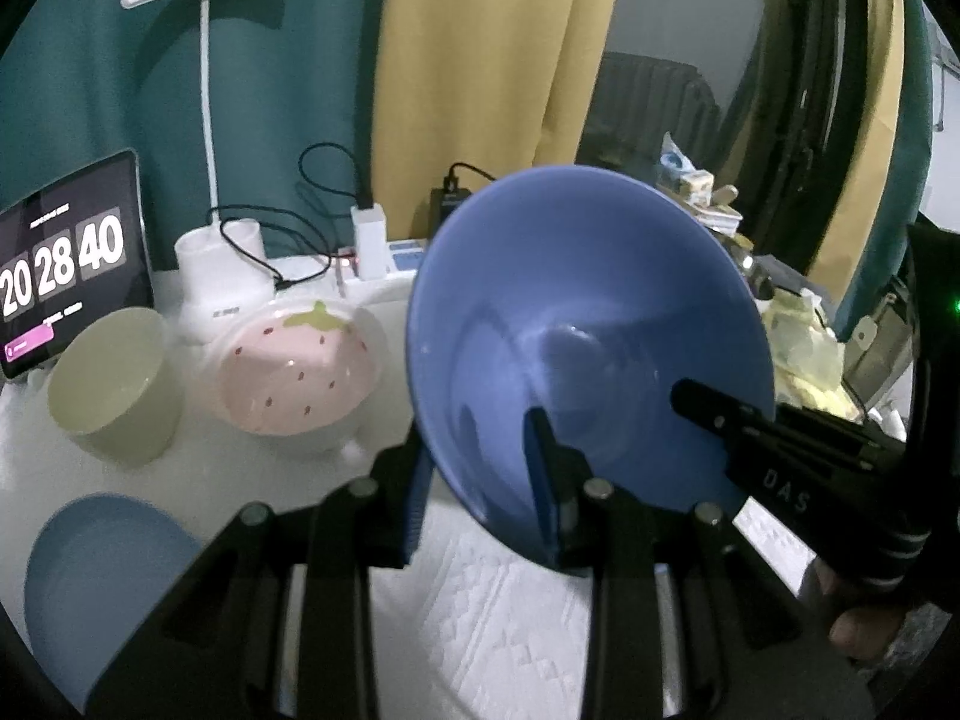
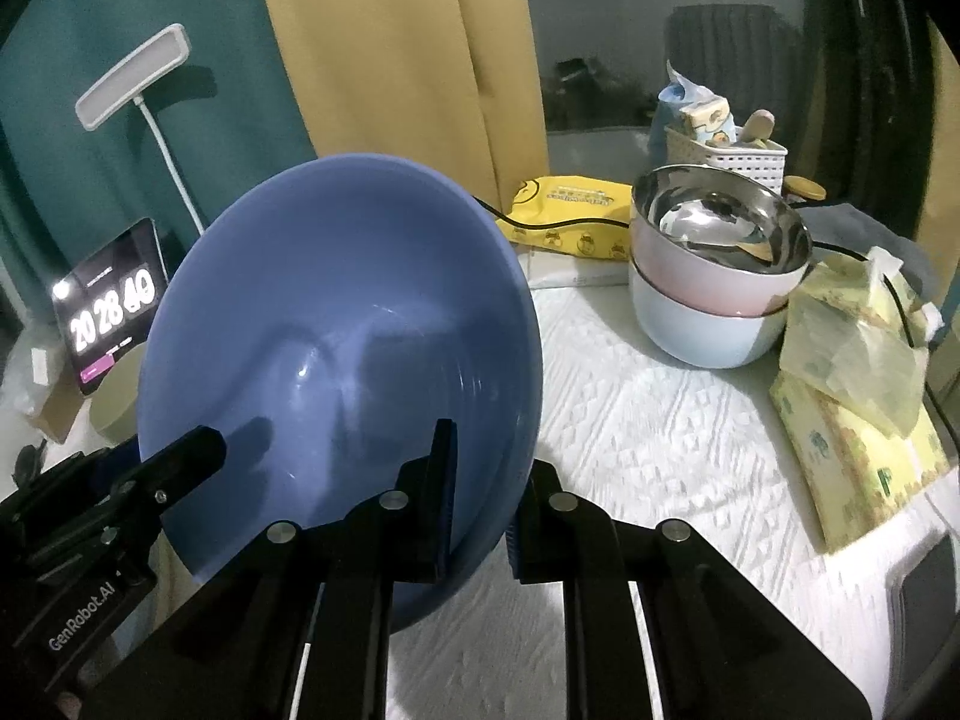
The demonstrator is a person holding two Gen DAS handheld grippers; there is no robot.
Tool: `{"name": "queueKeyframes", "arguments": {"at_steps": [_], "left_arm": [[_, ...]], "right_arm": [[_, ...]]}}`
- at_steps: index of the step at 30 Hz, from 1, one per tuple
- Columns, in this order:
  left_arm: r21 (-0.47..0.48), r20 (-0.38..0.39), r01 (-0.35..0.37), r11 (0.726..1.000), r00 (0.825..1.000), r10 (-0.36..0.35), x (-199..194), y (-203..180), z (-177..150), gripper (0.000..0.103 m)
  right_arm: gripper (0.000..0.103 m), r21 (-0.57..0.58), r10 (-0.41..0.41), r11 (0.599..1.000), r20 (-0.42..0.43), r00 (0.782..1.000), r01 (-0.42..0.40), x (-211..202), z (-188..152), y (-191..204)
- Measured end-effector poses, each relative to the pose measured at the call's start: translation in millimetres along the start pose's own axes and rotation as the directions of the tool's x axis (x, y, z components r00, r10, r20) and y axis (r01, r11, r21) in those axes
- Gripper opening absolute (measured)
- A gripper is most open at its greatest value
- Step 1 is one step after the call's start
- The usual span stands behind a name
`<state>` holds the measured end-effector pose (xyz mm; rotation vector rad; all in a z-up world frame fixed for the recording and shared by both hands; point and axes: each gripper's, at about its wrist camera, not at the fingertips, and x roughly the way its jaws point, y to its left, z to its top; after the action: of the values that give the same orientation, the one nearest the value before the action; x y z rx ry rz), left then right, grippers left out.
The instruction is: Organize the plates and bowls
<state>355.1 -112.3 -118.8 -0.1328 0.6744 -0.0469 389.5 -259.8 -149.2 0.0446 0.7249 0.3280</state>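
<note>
Currently blue bowl (image 1: 588, 324) tilted, off tabletop (image 2: 660, 420), glossy, empty; far wall hidden. Left gripper (image 1: 480, 480) pinches rim at 6 o'clock, right gripper (image 2: 480, 498) clamps rim too. Strawberry bowl (image 1: 300, 372) at 9 o'clock, blurry.

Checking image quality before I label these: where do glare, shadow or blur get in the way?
Left wrist view: dim, edges bent by the fisheye; the blue bowl carries a soft highlight and finger shadows; the clock tablet glows. Right wrist view: the steel bowl mirrors the room brightly; tablet digits bloom and smear.
</note>
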Motion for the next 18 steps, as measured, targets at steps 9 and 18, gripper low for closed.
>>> {"name": "queueKeyframes", "arguments": {"at_steps": [9,18], "left_arm": [[0.005,-0.005,0.010,1.000,1.000,-0.010,-19,3,-15,0.030],[0.004,-0.035,0.014,1.000,0.999,-0.014,-34,6,-36,0.030]], "right_arm": [[0.015,0.012,0.004,1.000,-0.010,1.000,-0.003,-19,-18,6],[0.015,0.029,0.008,1.000,-0.048,0.999,-0.006,-32,-39,13]]}}
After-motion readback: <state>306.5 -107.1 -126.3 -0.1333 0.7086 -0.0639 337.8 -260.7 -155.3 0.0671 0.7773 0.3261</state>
